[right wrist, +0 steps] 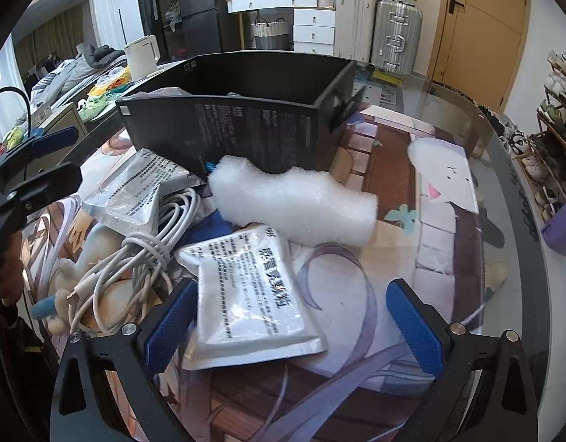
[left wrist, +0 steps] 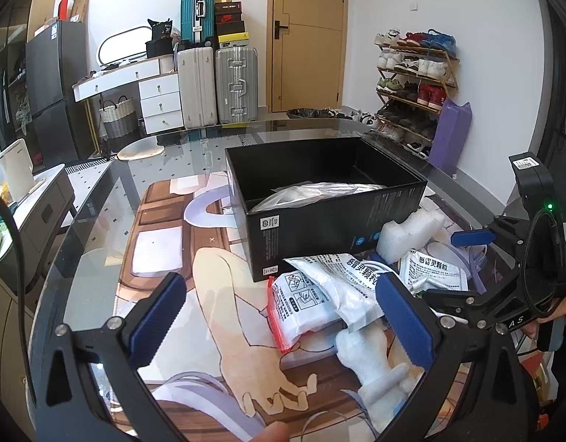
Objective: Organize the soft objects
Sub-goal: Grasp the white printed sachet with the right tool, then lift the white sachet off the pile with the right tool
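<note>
An open black box (left wrist: pixel 327 199) stands mid-table with a clear plastic bag (left wrist: pixel 319 189) inside. In front of it lies a heap: a red-zip bag (left wrist: pixel 301 305), white medicine pouches (left wrist: pixel 356 280), a white foam piece (left wrist: pixel 408 232) and a white plush toy (left wrist: pixel 375 361). My left gripper (left wrist: pixel 283 316) is open, its fingers either side of the red-zip bag. My right gripper (right wrist: pixel 294 328) is open just above a white pouch (right wrist: pixel 246 294), which lies near its left pad. Beyond that pouch are the foam piece (right wrist: pixel 294 202), a coiled white cable (right wrist: pixel 135 250), another pouch (right wrist: pixel 135 191) and the box (right wrist: pixel 239 125).
The glass table (right wrist: pixel 503 184) covers a printed mat, and its curved edge runs along the right. Suitcases (left wrist: pixel 216 84), a white drawer unit (left wrist: pixel 158 99), a shoe rack (left wrist: pixel 415 81) and a door stand behind. A white kettle (right wrist: pixel 143 55) sits on a side cabinet.
</note>
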The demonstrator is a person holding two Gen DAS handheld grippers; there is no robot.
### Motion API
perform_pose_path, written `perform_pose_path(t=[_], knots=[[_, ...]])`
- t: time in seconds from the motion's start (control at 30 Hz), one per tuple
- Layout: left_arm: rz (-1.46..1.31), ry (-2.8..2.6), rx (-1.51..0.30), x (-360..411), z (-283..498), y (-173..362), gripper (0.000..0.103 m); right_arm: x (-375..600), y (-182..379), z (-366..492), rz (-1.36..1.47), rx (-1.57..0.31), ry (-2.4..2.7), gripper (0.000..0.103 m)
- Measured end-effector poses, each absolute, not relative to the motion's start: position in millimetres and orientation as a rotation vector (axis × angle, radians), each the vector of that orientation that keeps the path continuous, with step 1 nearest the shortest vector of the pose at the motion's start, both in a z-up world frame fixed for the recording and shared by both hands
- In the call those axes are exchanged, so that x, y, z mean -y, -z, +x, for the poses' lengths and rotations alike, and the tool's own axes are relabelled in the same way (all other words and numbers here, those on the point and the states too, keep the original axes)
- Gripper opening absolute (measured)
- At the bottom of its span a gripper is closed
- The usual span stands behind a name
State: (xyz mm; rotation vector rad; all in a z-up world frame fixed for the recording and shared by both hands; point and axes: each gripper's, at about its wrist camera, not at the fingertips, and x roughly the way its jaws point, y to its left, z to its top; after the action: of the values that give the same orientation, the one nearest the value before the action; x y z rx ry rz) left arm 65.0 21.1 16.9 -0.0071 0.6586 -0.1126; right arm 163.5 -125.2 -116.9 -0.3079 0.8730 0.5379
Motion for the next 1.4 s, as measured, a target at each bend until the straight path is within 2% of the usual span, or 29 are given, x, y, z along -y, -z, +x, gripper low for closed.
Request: perform_pose_path(t=[0.1,0.23,0.53,0.8,1.4], knots=[[-0.007,0.112,-0.661,-21.6,66.3,-15.6,0.103,122.6,116.3,161.0,-0.314,-0.868,-0.554,0.100],[-0.012,0.106,-0.664,-23.9,66.9,-15.3,0.103,122.7,113.0,156.2,-0.323,-0.859,-0.581,0.081],[-0.014,0.103,-0.661,-28.1,68.0,-16.6,0.103,126.4,109.2,144.9,-0.343,-0.857,-0.632,0.052],[-0.006,0.108,-0.662,-28.3,68.1,-18.4,0.103,126.7,105.5,136.0,-0.350,-0.852,-0.656,0.042],[-0.005,0.097,-0.686,-28.1,70.1,-13.4,0.103,130.2,68.8,112.6,-0.311,-0.755,-0.745,0.042]])
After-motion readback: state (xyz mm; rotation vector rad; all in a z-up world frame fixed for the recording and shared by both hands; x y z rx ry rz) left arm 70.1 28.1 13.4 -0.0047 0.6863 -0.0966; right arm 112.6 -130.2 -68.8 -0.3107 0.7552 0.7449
